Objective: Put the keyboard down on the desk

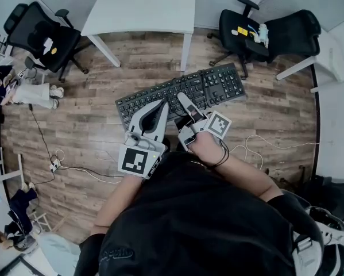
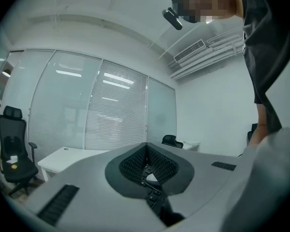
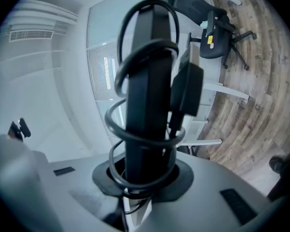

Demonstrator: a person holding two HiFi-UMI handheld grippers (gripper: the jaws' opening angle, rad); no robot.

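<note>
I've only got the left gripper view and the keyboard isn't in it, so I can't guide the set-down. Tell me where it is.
Observer: The keyboard is held up over the wood floor, not on any desk.
Operator: Name what's holding it.
Observer: The right tool is shut on its near edge, and its cable is looped round it.
Operator: Place the desk relative to it.
Observer: The white desk stands past the keyboard's far edge, with a strip of floor between them.
</note>
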